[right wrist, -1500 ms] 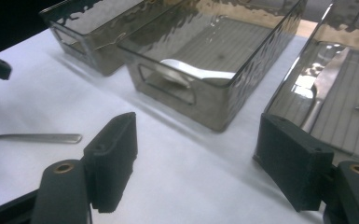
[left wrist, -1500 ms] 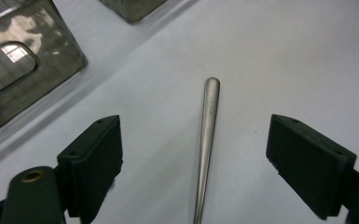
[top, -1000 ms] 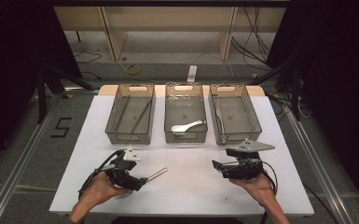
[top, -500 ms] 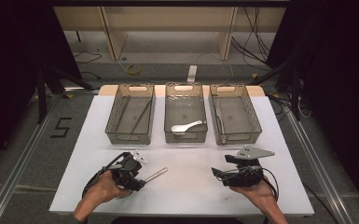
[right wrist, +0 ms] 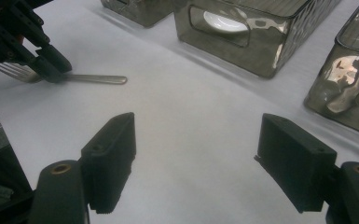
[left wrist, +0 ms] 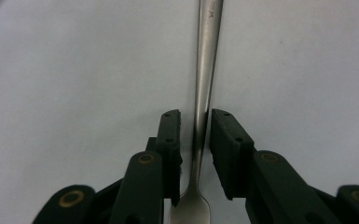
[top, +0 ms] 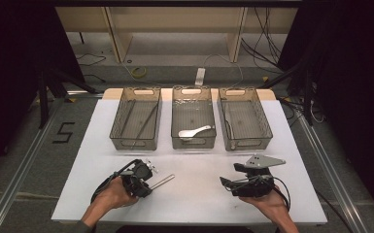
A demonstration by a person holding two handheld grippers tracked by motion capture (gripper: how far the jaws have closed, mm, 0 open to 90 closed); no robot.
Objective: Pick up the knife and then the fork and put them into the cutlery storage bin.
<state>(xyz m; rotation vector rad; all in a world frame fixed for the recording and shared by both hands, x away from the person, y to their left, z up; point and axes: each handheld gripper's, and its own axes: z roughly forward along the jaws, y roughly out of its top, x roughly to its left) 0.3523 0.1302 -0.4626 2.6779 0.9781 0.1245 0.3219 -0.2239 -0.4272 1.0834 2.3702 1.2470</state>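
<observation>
Fork (left wrist: pixel 204 84): flat on my counter (top: pixel 199 194), handle between the left gripper (left wrist: pixel 195 135) jaws, just closing, slim gaps remaining. Right gripper (right wrist: pixel 198 154) jaws spread, empty.

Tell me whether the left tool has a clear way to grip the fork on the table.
Probably yes. The left tool already straddles the fork handle, its jaws just closing in on it, and nothing lies between pads and handle on the white table.
</observation>
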